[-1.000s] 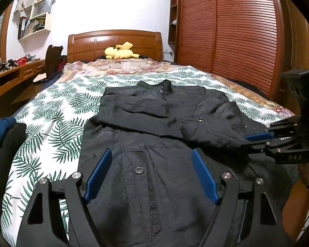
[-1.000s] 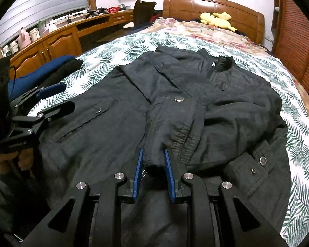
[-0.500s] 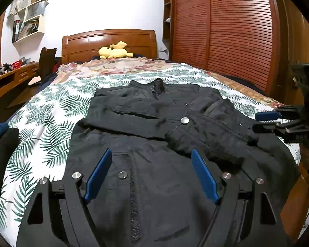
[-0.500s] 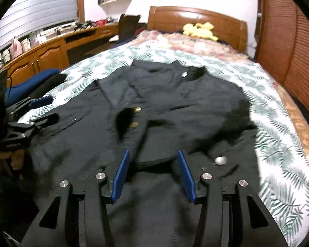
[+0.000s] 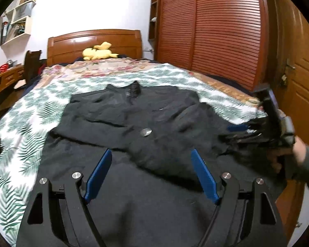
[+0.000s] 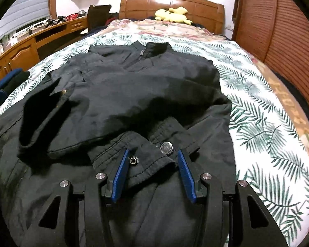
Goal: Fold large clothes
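A large black jacket (image 5: 134,111) lies front-up on the bed, collar toward the headboard, both sleeves folded across its chest. It also shows in the right wrist view (image 6: 138,90). My left gripper (image 5: 152,160) is open and empty over the jacket's lower front. My right gripper (image 6: 152,160) is open, its blue pads on either side of a sleeve cuff (image 6: 148,154) with a metal snap; whether the pads touch the cuff I cannot tell. The right gripper also shows blurred at the jacket's right edge in the left wrist view (image 5: 255,131).
The bed has a palm-leaf cover (image 6: 263,123) and a wooden headboard (image 5: 94,43) with a yellow plush toy (image 5: 98,51). A slatted wooden wardrobe (image 5: 216,30) and a door (image 5: 298,82) stand right. A wooden desk (image 6: 31,43) runs left, with dark clothes (image 6: 6,82) piled nearby.
My right gripper let go of one sleeve, opened, and moved right to the other sleeve's cuff. My left gripper stayed open and swung a little to the right.
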